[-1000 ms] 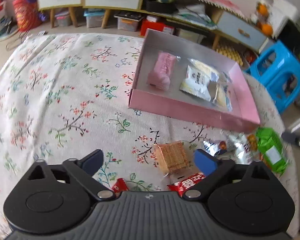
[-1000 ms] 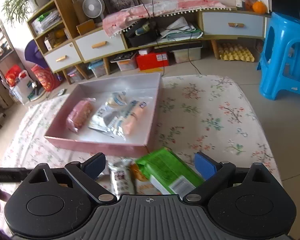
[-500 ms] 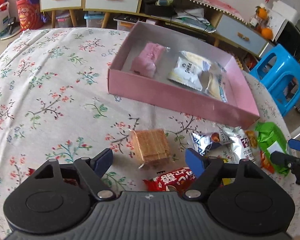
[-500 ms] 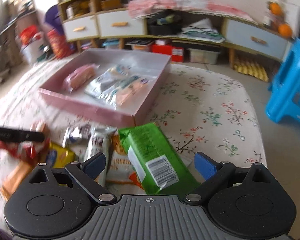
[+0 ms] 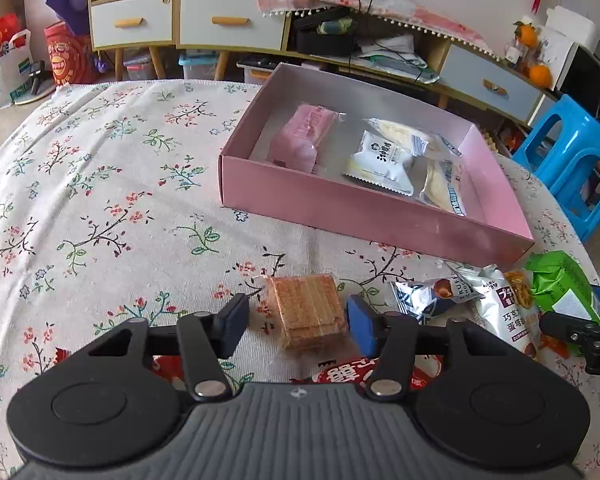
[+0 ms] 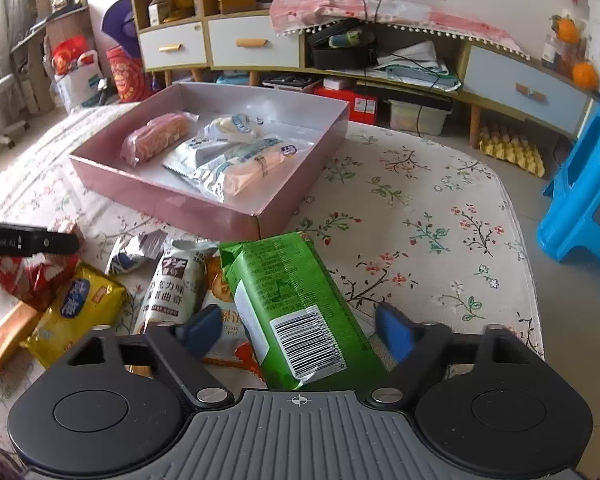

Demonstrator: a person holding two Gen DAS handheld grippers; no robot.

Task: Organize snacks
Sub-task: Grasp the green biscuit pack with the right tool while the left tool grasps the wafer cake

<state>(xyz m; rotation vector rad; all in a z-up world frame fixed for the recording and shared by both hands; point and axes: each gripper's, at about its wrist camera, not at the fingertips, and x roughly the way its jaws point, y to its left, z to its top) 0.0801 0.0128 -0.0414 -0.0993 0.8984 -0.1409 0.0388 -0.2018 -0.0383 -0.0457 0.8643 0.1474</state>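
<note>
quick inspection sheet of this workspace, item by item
surface: floral tablecloth covers the table.
job's things: open pink box holds a pink wafer pack and white and clear wrapped snacks. Loose on the cloth: brown wafer pack, green pack, yellow pack, red pack and silver packs.
clutter: nothing seen beyond the snacks.
grippers: left claw open, its fingers on either side of the brown wafer pack; right claw open over the green pack.
cables: wires run from a wall socket down over the sideboard.
surroundings: blue stool, oranges, fan, storage bins.
</note>
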